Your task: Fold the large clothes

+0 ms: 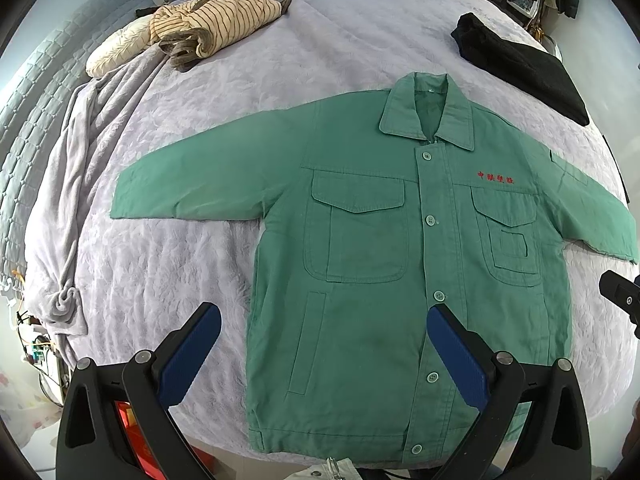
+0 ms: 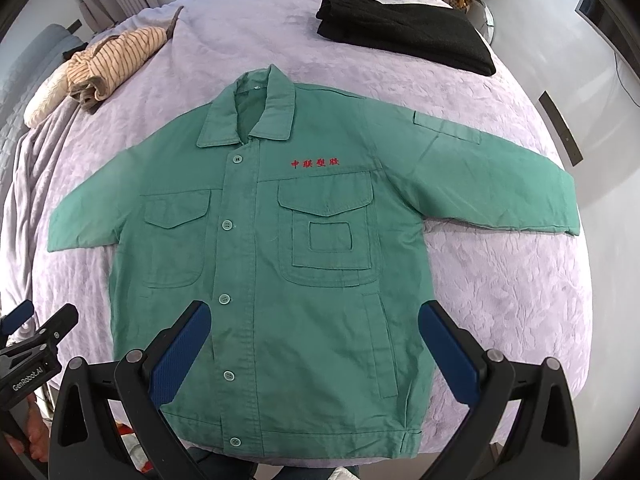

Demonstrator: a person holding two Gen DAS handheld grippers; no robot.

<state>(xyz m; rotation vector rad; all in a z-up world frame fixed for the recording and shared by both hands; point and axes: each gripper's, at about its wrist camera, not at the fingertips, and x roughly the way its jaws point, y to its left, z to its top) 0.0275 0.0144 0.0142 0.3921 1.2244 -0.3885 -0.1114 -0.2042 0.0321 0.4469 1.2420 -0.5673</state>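
Hovering above the near hem of a green jacket (image 1: 360, 240), the left gripper (image 1: 324, 326) points forward with its blue-padded fingers (image 1: 188, 356) spread wide, holding nothing. The right gripper (image 2: 314, 322) hangs likewise over the hem, fingers (image 2: 450, 354) wide apart and empty. The jacket lies buttoned and flat, sleeves outstretched, in the centre of both frames on a lilac bed (image 2: 520, 300). A striped garment (image 1: 216, 20) sits upper left, a folded black garment (image 2: 404, 34) upper right.
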